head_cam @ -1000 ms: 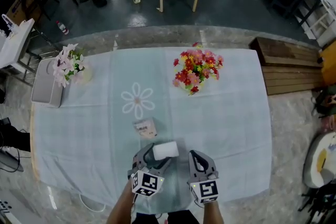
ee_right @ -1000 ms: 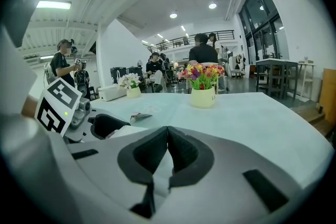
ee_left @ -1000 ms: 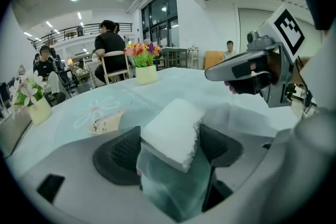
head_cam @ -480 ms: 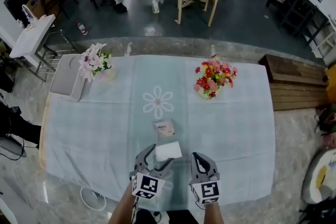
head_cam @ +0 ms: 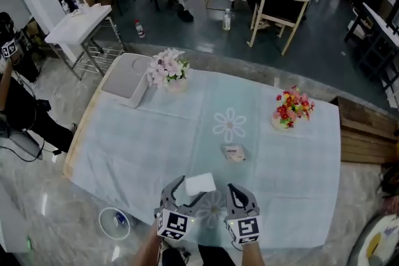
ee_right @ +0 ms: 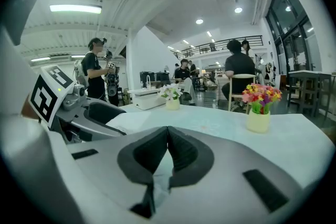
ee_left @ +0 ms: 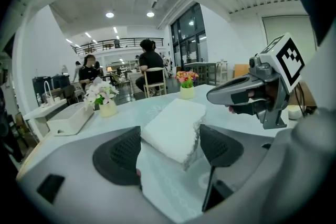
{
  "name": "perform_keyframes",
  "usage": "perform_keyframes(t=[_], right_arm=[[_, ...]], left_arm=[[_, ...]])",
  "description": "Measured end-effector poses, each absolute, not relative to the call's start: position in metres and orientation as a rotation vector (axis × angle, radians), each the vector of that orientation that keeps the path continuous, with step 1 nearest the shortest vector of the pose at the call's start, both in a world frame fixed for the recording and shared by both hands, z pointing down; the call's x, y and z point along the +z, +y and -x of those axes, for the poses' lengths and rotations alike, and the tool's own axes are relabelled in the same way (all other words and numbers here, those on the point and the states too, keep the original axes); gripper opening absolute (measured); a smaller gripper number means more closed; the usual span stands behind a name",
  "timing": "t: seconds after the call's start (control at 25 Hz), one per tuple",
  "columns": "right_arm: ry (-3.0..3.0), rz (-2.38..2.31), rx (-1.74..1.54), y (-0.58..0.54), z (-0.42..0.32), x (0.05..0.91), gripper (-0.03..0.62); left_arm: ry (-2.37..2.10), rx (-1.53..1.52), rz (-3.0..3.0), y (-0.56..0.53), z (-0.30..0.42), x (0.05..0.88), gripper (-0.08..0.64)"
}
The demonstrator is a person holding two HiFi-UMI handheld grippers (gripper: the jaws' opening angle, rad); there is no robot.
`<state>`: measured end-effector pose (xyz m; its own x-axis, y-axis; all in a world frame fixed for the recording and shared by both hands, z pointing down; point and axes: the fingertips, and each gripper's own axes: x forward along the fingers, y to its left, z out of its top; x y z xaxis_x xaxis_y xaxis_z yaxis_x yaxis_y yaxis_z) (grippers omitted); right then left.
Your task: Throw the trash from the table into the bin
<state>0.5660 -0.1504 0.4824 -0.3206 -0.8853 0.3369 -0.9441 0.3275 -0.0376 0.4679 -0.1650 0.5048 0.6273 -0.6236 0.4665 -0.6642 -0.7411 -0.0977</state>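
We record: counter cloth (head_cam: 293, 159), pale mint, faintly checked, with a white daisy motif (head_cam: 229, 124); trash block (head_cam: 200, 184), white; bin (head_cam: 103, 218), white; bouquet (head_cam: 292, 106), red and yellow; second bouquet (head_cam: 166, 67), pink and white.

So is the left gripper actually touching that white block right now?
Touching. The left gripper view shows the white block wedged in the left gripper, with both fingers pressed against its sides and lifting it off the table.

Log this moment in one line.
left claw: shut on white foam block; right claw: shut, empty; packet: on table
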Motion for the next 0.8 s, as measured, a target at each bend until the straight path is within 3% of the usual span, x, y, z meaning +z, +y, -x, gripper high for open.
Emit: perform_keyframes(t=[0.8], right_arm=[[-2.653, -1.007, 0.170, -0.110, -0.254, 0.453, 0.008]], left_arm=[[-1.712, 0.661, -2.340, -0.069, -0.159, 0.472, 0.364]])
